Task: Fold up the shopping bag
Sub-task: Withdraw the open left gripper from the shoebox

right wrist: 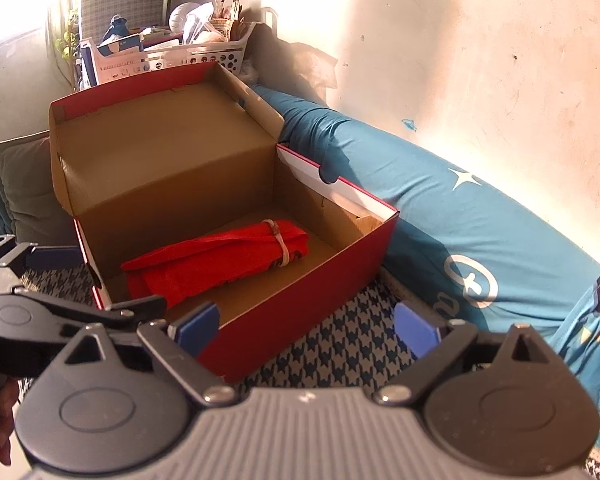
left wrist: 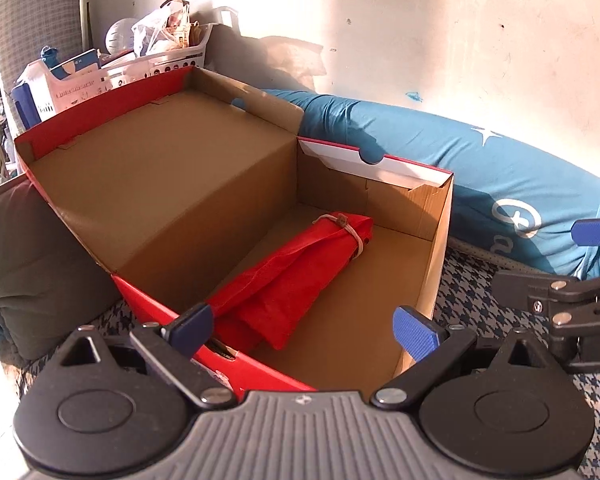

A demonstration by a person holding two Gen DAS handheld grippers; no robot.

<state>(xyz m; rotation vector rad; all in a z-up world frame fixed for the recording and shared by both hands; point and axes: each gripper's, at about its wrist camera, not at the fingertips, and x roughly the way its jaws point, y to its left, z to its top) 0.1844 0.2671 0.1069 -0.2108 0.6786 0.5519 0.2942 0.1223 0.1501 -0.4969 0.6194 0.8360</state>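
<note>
We see the red shopping bag rolled up (a pale band around one end) lying on the floor of the open red shoebox, along its hinge side. Our left gripper and right gripper both gape wide, holding nothing.

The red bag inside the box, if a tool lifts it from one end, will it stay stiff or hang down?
The red bag looks like thin creased fabric, so the free end would probably droop. The pale band ties only one end, so that end should stay bundled while the other may unfold. It seems light and unlikely to roll.
</note>
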